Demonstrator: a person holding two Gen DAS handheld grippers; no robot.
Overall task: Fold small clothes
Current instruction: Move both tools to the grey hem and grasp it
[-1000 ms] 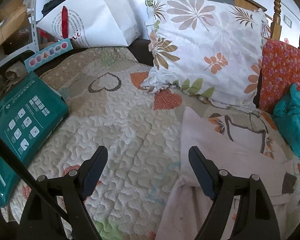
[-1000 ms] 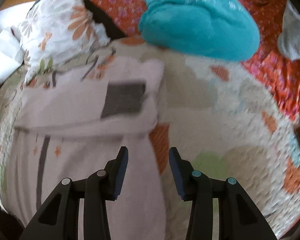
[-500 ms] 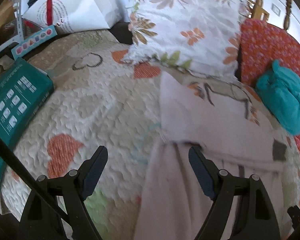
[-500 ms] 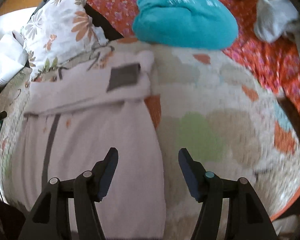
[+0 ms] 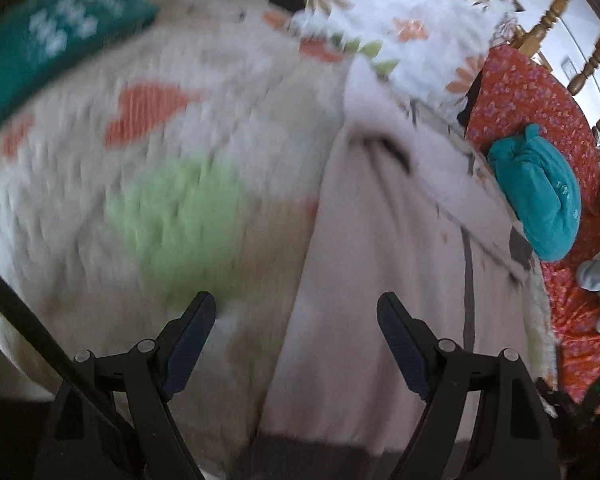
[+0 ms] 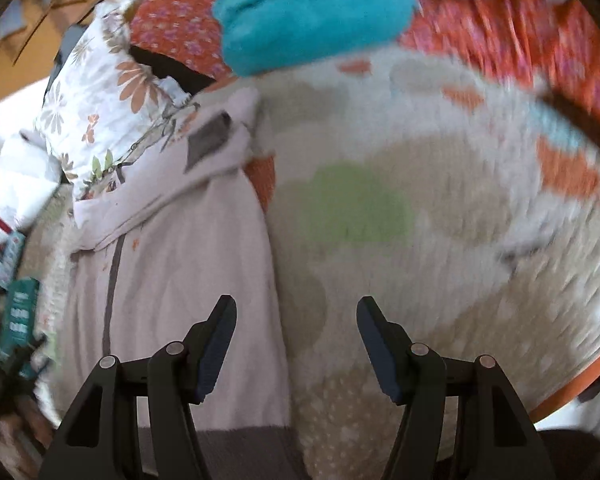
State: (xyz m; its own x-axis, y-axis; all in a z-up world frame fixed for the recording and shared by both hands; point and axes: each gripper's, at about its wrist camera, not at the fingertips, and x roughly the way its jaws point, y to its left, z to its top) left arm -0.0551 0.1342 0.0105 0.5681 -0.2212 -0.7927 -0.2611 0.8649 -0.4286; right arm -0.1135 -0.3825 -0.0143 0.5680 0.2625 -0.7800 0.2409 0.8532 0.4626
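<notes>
While your left gripper [image 5: 296, 322] hangs released at the bottom of its frame, the pale pink garment [image 5: 384, 248] lies flat on the quilt [image 5: 172, 168], running from lower centre to upper right. Your right gripper [image 6: 296, 326], jaws just opened and holding nothing, straddles the garment's right edge.

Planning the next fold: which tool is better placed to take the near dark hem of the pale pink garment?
Probably left. The left tool is open, its gap straddling the pale pink cotton garment's edge. The right tool gapes mostly over the heart-patterned quilt.
</notes>
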